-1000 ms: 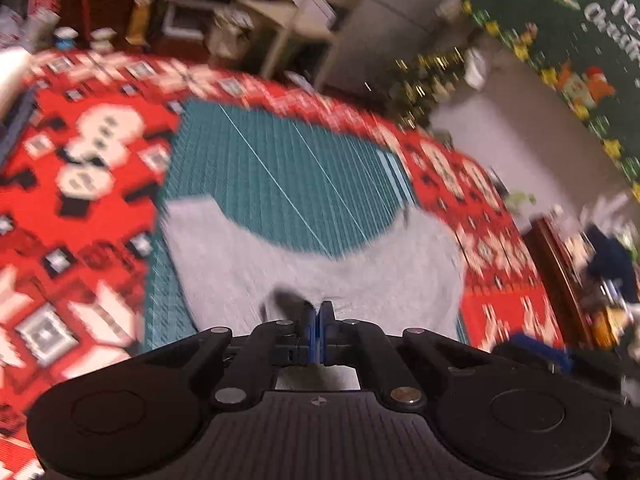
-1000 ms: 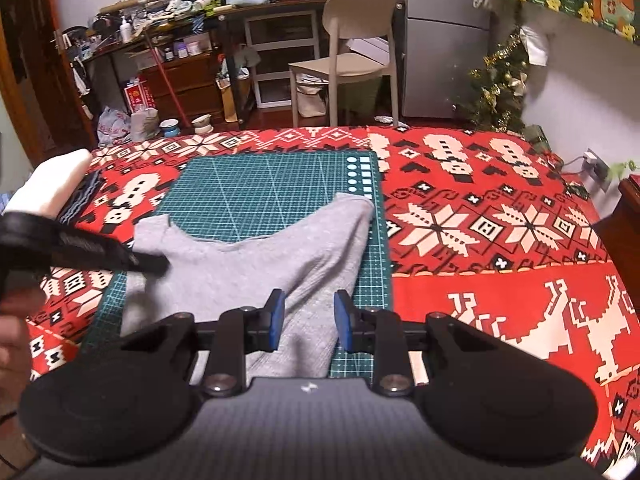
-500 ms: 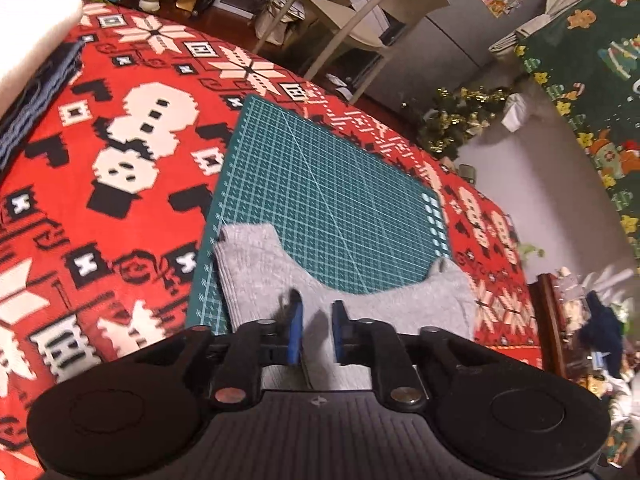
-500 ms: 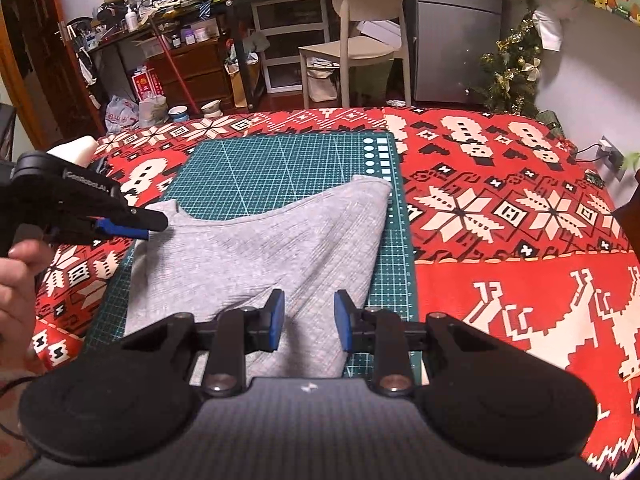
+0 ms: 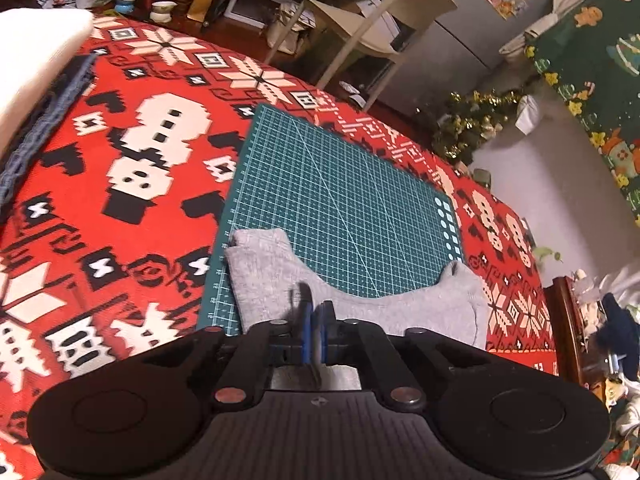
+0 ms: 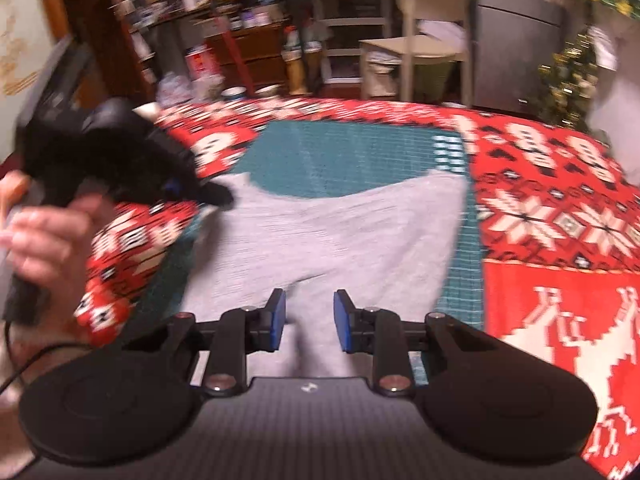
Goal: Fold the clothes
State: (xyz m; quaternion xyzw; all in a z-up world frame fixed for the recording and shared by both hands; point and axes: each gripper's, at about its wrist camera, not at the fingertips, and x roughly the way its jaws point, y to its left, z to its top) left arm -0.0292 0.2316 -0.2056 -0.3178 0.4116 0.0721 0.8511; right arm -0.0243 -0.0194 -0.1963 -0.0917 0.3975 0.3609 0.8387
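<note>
Grey garment (image 6: 336, 236) on cutting mat (image 5: 340, 200); chair (image 5: 376, 24) beyond table.

The garment (image 6: 328, 232) is soft grey knit cloth, matt, with fine ribbing. It lies on a green mat (image 5: 340, 200) that looks like smooth matt plastic or rubber, printed with a pale grid. Under the mat, the red cover (image 5: 80, 208) is woven or knitted cloth in a blocky pattern, matt. The left gripper (image 5: 314, 320) and right gripper (image 6: 309, 320) are matt black plastic with ridged bodies, blue pads (image 6: 277, 320) and small shiny metal pivot pins. The chair (image 5: 384, 20) is smooth beige plastic with a slight sheen. Beyond it, the fridge (image 5: 480, 28) has a dull grey metallic face.
</note>
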